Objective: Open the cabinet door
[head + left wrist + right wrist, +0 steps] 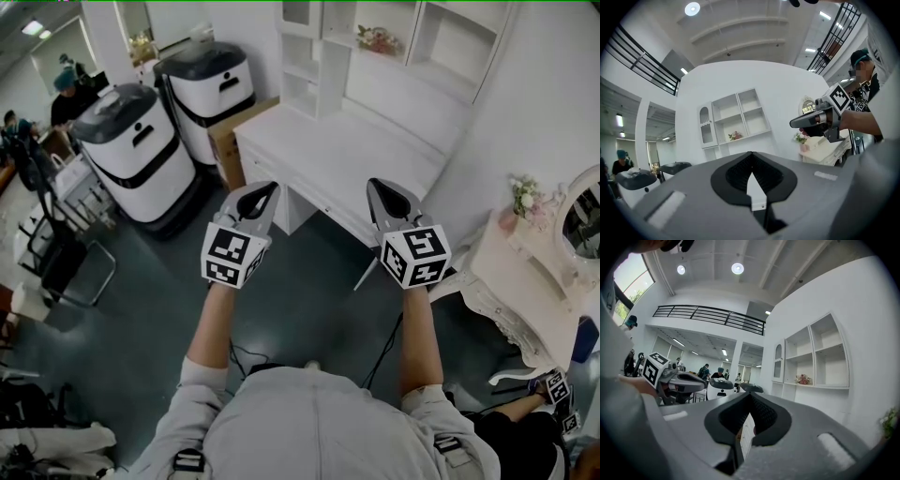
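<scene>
You hold your left claw (270,189) and right claw (380,187) side by side, both clenched on nothing, near the white desk (356,141).

Faced open dark floor (309,272) toward 12 o'clock, free as far as the white desk (347,141). Stopped there by the desk's front edge, with the shelf hutch (375,37) and its arched cabinet door (298,11) set back behind the bare desktop. Hemmed in at 10 to 11 o'clock by two white barrel-shaped machines (131,155) and a cardboard box (228,141). Closed off at 3 o'clock by an ornate dressing table (525,272). Crowded at 9 o'clock by a metal chair (70,267).
</scene>
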Available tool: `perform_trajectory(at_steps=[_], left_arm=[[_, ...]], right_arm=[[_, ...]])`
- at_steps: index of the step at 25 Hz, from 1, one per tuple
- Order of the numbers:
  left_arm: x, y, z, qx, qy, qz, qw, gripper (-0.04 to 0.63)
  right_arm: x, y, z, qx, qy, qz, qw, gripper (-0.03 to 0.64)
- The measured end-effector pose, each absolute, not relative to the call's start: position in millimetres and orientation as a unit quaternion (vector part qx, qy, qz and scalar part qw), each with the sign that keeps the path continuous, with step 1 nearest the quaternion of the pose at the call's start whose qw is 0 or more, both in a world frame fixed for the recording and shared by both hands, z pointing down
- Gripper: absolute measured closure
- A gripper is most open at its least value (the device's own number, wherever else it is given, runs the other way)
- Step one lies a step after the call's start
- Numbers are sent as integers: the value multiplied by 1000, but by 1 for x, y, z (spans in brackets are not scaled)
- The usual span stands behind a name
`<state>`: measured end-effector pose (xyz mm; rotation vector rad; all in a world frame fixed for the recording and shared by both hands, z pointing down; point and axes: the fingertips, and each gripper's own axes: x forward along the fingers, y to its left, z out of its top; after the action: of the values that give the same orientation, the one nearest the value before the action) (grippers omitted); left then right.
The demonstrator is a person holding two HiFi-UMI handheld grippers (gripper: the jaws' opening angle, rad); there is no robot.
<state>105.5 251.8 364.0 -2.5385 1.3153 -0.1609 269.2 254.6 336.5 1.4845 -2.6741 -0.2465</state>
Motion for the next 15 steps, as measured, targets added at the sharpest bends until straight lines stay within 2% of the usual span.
perform_trajectory(at_steps=[15], left_arm=[[107, 178, 365, -872, 467, -49, 136, 578]], right_arm=[[265, 181, 333, 456, -886, -78, 33, 617]])
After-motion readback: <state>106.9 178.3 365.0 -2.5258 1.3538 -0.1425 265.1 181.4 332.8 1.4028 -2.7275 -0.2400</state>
